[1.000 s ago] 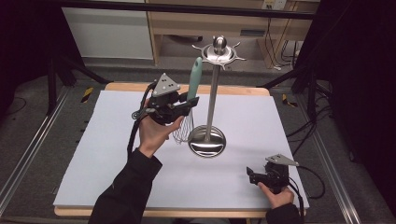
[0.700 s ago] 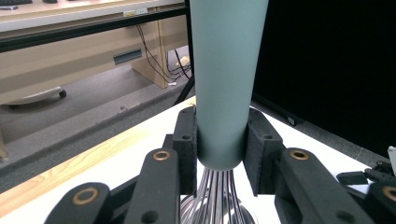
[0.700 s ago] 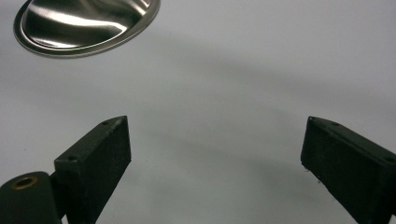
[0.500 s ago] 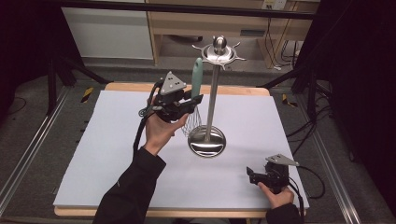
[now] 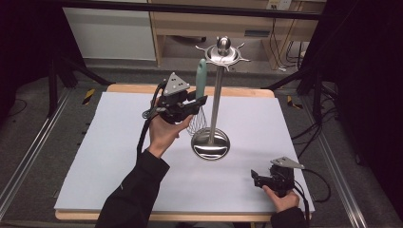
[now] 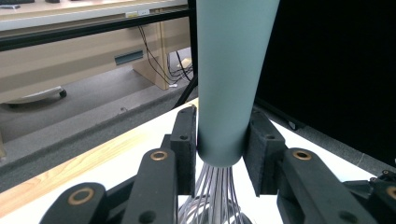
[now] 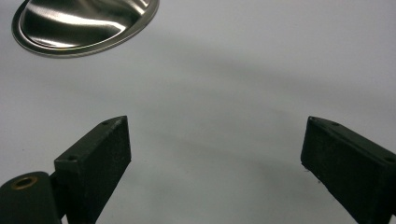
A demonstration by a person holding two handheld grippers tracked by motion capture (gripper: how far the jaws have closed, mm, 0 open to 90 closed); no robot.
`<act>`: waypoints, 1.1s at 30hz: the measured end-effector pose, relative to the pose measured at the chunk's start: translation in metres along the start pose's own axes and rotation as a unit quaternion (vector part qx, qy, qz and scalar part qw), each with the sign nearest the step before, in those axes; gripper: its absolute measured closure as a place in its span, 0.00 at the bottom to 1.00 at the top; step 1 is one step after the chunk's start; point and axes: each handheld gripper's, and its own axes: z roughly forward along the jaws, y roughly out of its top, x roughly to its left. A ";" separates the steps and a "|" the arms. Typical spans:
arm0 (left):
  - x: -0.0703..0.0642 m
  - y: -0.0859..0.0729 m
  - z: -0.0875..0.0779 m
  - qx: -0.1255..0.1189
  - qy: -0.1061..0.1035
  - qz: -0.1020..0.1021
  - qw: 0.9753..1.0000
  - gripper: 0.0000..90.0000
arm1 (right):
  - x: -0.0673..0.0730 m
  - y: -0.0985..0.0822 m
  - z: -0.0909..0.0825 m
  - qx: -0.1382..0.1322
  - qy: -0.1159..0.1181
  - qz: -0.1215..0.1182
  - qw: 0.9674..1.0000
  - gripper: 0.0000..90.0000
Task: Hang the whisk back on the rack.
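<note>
1. The counter (image 5: 109, 156) is a wooden top covered by a pale sheet, with dark floor and rails around it.
2. A steel utensil stand (image 5: 215, 99) rises near the middle of the counter: a round mirror-bright base, a thin upright pole and a spiked crown with a ball on top. An edge of its base (image 7: 84, 23) appears at the upper left of the right gripper view.
3. The person's left arm, in a dark sleeve, reaches forward from the bottom edge of the high view; the left hand (image 5: 164, 133) holds the left claw (image 5: 198, 102) raised above the counter, just left of the stand's pole.
4. The whisk (image 5: 201, 85) stands upright with its teal handle up and wire loops hanging below, beside the pole and above the base. In the left gripper view the left claw (image 6: 219, 149) is pinching the lower end of that handle (image 6: 231, 79), a pad on each side.
5. The right claw (image 5: 255, 178) sits low at the counter's near right corner, held by the right hand (image 5: 281, 197), well apart from the stand. Its jaws are spread wide over bare sheet (image 7: 219, 154), gripping nothing.
</note>
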 end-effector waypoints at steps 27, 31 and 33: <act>0.013 -0.038 -0.034 -0.011 -0.001 -0.004 1.000 0.47 | -0.003 -0.001 0.000 0.000 -0.007 0.007 1.000 0.10; 0.015 -0.046 -0.037 -0.007 0.000 -0.005 1.000 0.46 | -0.004 -0.001 -0.001 0.000 -0.009 0.005 1.000 0.10; 0.017 -0.055 -0.040 -0.001 0.002 -0.006 1.000 0.46 | -0.004 -0.001 -0.001 0.000 -0.009 0.004 1.000 0.10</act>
